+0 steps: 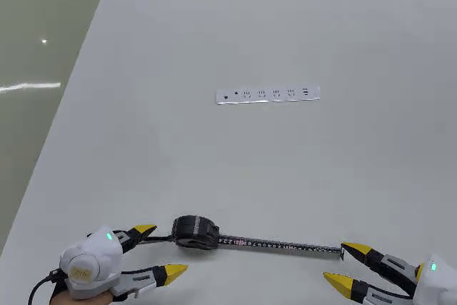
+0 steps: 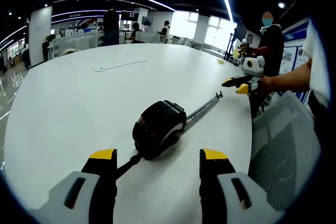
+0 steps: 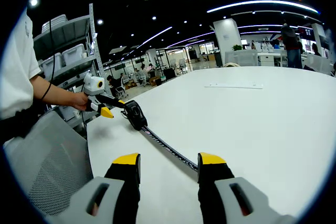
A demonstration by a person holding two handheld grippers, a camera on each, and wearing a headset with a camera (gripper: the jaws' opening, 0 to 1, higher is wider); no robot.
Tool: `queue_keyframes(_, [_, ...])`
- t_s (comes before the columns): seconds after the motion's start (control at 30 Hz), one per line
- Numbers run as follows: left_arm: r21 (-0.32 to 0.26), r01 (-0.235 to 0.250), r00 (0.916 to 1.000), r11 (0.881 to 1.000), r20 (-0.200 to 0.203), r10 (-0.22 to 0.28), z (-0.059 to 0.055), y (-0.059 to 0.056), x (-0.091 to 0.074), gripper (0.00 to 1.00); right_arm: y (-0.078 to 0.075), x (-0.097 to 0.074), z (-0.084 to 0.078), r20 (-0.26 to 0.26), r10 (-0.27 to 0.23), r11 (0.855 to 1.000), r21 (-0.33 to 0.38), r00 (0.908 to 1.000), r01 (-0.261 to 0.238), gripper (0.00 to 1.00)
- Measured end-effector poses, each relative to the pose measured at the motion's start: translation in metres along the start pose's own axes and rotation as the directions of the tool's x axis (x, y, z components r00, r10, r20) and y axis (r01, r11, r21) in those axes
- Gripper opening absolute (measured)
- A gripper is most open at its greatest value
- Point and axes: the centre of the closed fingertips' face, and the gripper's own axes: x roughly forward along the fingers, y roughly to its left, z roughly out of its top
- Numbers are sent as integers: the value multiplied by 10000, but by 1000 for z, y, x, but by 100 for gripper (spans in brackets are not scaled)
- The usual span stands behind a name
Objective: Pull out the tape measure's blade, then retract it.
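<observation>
Black tape measure [image 1: 195, 232] lies on the worktop [image 1: 285, 162], blade [image 1: 278, 246] drawn out toward the right tongs [image 1: 337, 262]. Left tongs [image 1: 166, 249] sit just beside it; both pairs gape, holding nothing. Pull-out looks done; retracting calls for gripping the tape measure first.

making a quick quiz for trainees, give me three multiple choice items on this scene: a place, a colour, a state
1. The tape measure case lies: A beside the right gripper; B just ahead of the left gripper; C inside a box.
2. The gripper fingertips are: A red; B blue; C yellow.
3. The blade is: A pulled out along the table; B fully retracted; C bent upward.
Answers: B, the case sits before the left jaws; C, all four tips show yellow; A, it stretches to the right gripper.
</observation>
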Motion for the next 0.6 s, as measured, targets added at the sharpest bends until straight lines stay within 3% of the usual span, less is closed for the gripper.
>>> queue_keyframes(0.6, [-589, -485, 9981, 9971, 340, 506, -12, 0, -26, 61, 11, -10, 3, 166, -353, 9994, 22, 9992, 353, 44])
